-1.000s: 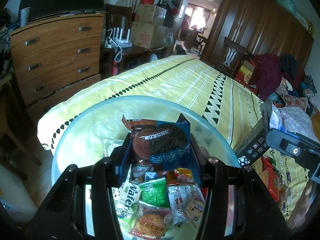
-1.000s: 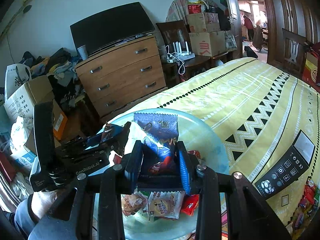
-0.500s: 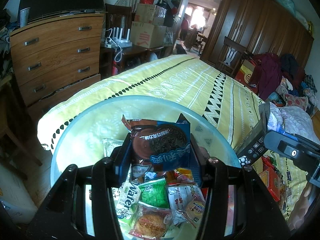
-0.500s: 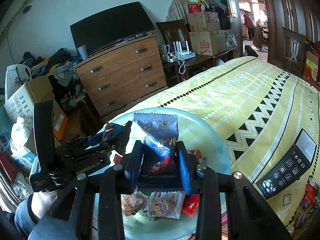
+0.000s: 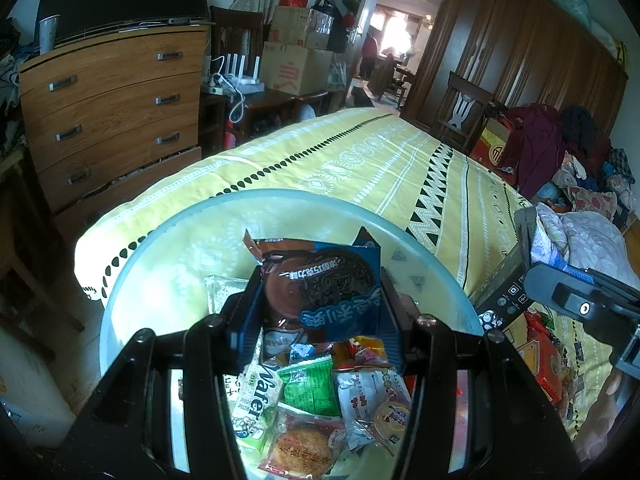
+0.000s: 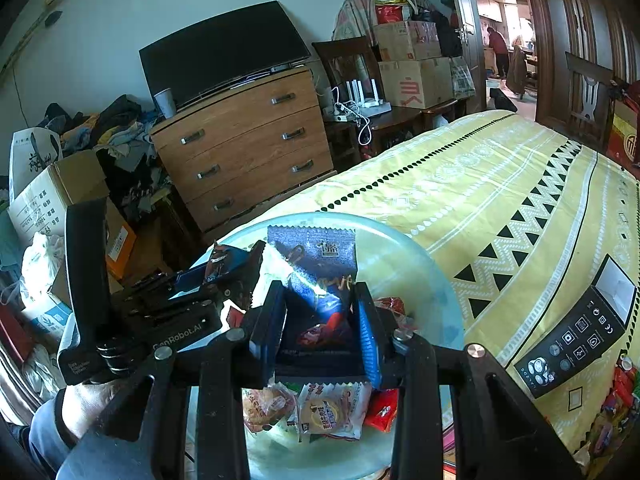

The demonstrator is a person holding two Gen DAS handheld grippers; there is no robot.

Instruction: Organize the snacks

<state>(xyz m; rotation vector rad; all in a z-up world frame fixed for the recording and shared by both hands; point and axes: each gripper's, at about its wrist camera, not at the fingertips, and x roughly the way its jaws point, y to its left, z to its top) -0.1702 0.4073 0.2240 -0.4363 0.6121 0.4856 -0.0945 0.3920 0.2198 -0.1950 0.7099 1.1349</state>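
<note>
A pale blue glass bowl sits on the yellow bedspread and holds several snack packets. My left gripper is shut on a brown and blue cookie packet and holds it above the bowl. My right gripper is shut on a dark blue snack packet above the same bowl. The left gripper's body shows at the left in the right wrist view, the right gripper's body at the right in the left wrist view.
A wafer pack, a green packet and a round cake packet lie in the bowl. A black box lies on the bedspread at right, with red packets near it. A wooden dresser stands beyond the bed.
Both grippers keep their packets over the bowl. The right gripper has drifted slightly, as seen in the left wrist view.
</note>
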